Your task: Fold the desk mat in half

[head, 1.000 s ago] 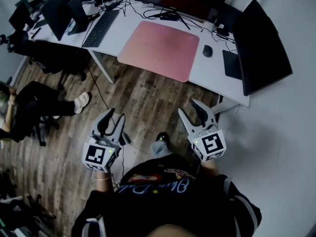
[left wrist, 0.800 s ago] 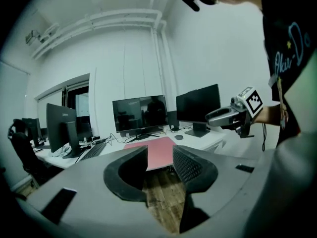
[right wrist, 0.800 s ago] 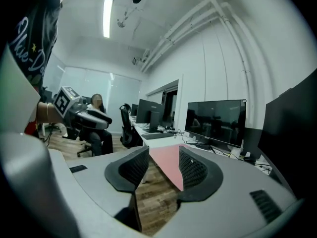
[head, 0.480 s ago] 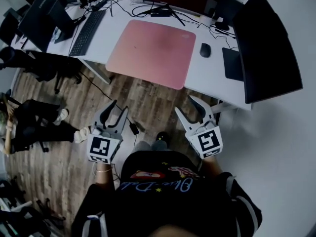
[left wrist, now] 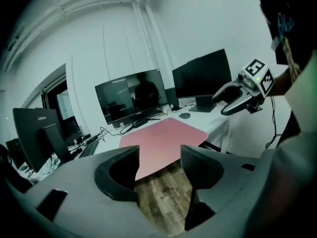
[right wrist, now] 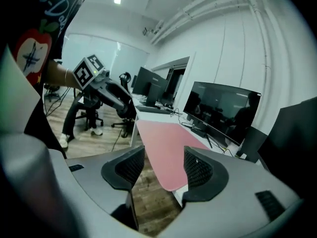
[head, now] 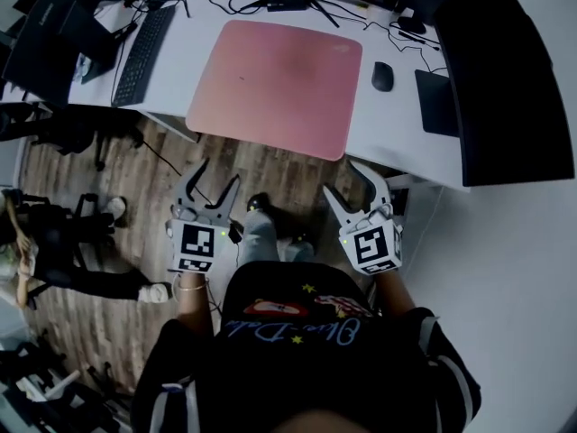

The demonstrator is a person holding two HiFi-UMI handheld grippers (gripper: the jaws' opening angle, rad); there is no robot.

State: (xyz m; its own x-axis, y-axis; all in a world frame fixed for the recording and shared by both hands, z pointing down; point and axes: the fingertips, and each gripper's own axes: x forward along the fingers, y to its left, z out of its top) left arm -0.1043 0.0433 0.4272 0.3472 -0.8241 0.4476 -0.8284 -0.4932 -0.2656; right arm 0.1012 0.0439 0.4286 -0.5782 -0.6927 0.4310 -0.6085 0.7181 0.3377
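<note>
The pink desk mat (head: 275,88) is seen lying flat and unfolded on the white worktop (head: 383,129), ahead of both grippers and apart from them. The left gripper (head: 219,172) is held over the wooden floor (head: 279,183), short of the worktop's near edge, and is pointed towards the mat's near left corner. Its jaws are set wide apart and have just been opening; nothing is gripped between them, and only floor and the mat's near edge are seen through the gap. The right gripper (head: 343,179) is held beside it at much the same height and is pointed towards the mat's near right corner. Its jaws are likewise spread wide, have just been opening, and are empty. A computer mouse (head: 382,77) is placed ahead of the right gripper, just beside the mat's right edge. A black keyboard (head: 141,43) is laid ahead and to the left of the left gripper, near the mat's left edge. A dark monitor (head: 500,70) is stood ahead and to the right of the right gripper.
</note>
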